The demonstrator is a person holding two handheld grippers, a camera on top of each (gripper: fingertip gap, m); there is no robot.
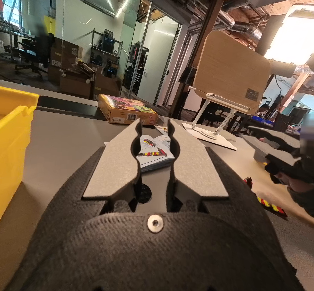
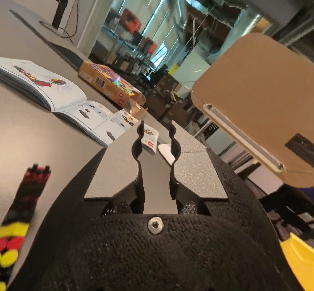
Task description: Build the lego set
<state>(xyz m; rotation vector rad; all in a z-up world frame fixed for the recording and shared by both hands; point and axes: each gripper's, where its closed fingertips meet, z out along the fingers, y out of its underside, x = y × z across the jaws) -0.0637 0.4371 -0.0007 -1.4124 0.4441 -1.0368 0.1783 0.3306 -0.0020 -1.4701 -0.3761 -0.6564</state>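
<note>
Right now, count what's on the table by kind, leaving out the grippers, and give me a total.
Yellow bin: 1
Lego box: 1
Open instruction booklet: 1
Small leaflet: 1
Stand with wooden panel: 1
Red, yellow and black lego strip: 1
Round black lego piece: 1
Total: 7

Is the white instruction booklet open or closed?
Open: the white instruction booklet lies spread flat on the grey table, printed pages up.
</note>
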